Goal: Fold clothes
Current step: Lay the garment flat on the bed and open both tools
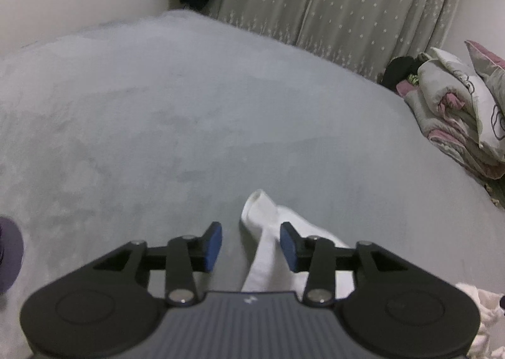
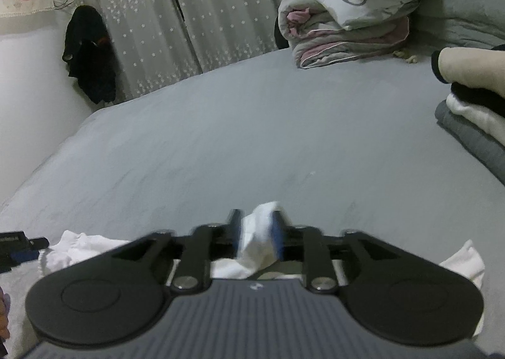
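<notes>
A white sock (image 1: 263, 232) lies on the grey bed sheet (image 1: 189, 113), its end pointing away from me. My left gripper (image 1: 251, 247) is open, its blue pads either side of the sock without touching it. In the right wrist view my right gripper (image 2: 257, 234) is shut on a bunched piece of white sock (image 2: 258, 239), held just above the sheet (image 2: 252, 138). More white fabric (image 2: 75, 248) lies to its left, and a white corner (image 2: 467, 261) shows at its right.
A rolled grey and pink quilt (image 2: 347, 21) sits at the far end of the bed, also in the left wrist view (image 1: 457, 106). A stack of folded clothes (image 2: 473, 113) is at the right. Starred curtains (image 2: 189, 12) and a dark hanging garment (image 2: 90, 53) are behind.
</notes>
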`<control>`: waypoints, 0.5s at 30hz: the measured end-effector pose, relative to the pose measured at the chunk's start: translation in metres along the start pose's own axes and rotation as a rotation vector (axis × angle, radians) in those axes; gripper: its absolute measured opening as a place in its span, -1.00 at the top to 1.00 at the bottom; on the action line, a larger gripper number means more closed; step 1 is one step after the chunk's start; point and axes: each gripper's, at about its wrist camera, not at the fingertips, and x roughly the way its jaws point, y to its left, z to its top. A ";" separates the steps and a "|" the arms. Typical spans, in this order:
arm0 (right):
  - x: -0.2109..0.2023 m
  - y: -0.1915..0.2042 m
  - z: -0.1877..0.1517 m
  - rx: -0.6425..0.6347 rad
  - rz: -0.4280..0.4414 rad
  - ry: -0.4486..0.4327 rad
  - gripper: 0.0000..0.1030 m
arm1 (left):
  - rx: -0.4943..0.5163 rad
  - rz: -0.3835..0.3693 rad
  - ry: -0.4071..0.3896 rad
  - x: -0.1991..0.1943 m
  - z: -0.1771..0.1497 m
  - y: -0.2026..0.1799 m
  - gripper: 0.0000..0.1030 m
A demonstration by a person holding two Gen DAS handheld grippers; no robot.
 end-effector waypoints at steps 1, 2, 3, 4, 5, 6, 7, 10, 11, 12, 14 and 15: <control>-0.002 0.001 0.000 -0.001 0.006 -0.001 0.03 | -0.006 0.000 0.009 -0.002 -0.002 0.002 0.07; -0.003 0.003 -0.001 -0.009 0.009 0.002 0.03 | -0.011 0.000 0.016 -0.005 -0.005 0.003 0.04; -0.004 0.005 -0.001 -0.016 0.013 0.004 0.03 | -0.016 0.000 0.023 -0.008 -0.008 0.005 0.03; -0.006 0.006 -0.001 -0.024 0.016 0.006 0.03 | -0.022 -0.001 0.031 -0.010 -0.010 0.006 0.01; -0.008 0.008 -0.002 -0.032 0.020 0.008 0.03 | -0.027 -0.001 0.038 -0.013 -0.013 0.008 -0.02; -0.009 0.009 -0.002 -0.038 0.025 0.013 0.03 | -0.033 -0.003 0.046 -0.016 -0.015 0.009 -0.04; -0.010 0.010 -0.003 -0.042 0.030 0.018 0.03 | -0.038 -0.006 0.054 -0.019 -0.018 0.010 -0.05; -0.015 0.013 -0.005 -0.057 0.044 0.032 0.03 | -0.054 -0.020 0.080 -0.025 -0.024 0.013 -0.08; -0.017 0.014 -0.005 -0.062 0.048 0.036 0.03 | -0.060 -0.025 0.089 -0.027 -0.026 0.014 -0.09; -0.018 0.014 -0.006 -0.065 0.050 0.040 0.03 | -0.066 -0.028 0.097 -0.029 -0.029 0.016 -0.09; -0.021 0.015 -0.007 -0.071 0.056 0.047 0.02 | -0.082 -0.036 0.112 -0.033 -0.035 0.018 -0.10; -0.023 0.016 -0.008 -0.075 0.058 0.050 0.02 | -0.091 -0.040 0.118 -0.036 -0.038 0.019 -0.10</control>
